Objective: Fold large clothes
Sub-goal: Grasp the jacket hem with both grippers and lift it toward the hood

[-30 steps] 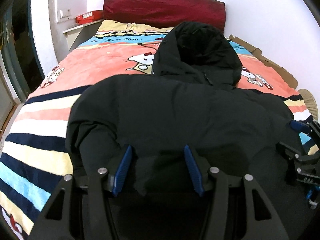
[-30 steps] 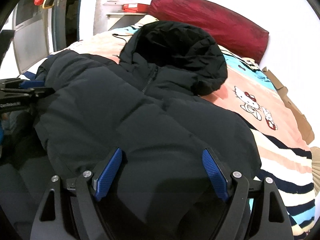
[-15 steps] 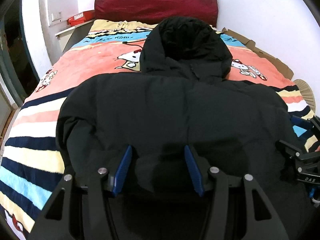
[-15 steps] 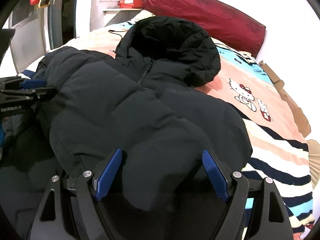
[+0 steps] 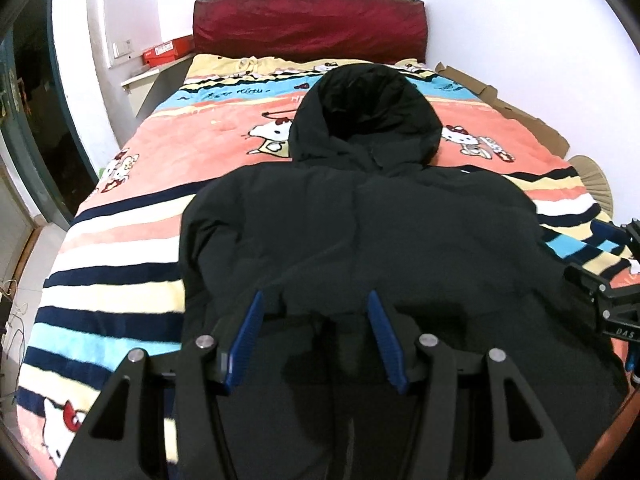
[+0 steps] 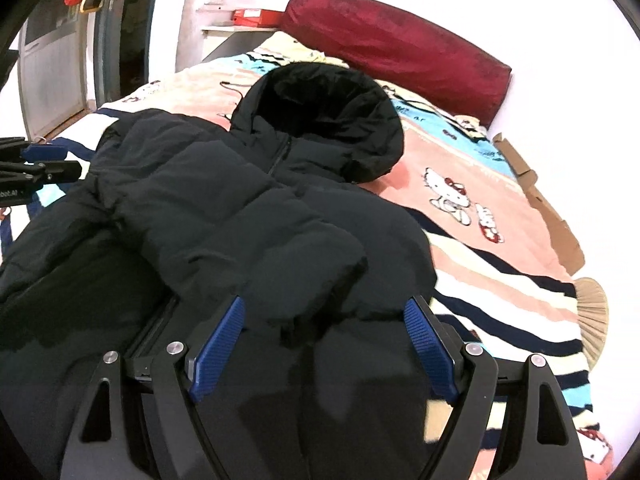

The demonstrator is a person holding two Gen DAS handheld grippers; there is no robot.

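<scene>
Black hooded jacket (image 5: 360, 236) spread on striped blanket (image 5: 120, 256), long axis toward headboard, hood farthest. Left gripper (image 5: 316, 336) and right gripper (image 6: 324, 340) side by side at near hem — jaws apart, fabric bunched between; clamped or not, cannot tell.

Bright, even room light is washing the white walls (image 5: 500, 20) to near overexposure in both wrist views, and the far wall (image 6: 520, 12) is glaring hardest at upper right. The black puffer jacket (image 5: 360, 232) is swallowing detail, its folds reading as murky shadow near the lens. Fisheye distortion is bending the striped blanket (image 5: 116, 248) and darkening the frame corners. The doorway (image 5: 36, 120) on the far left is sitting in deep gloom. Slight softness is smearing the right view's near edges; colours are looking a little oversaturated.
</scene>
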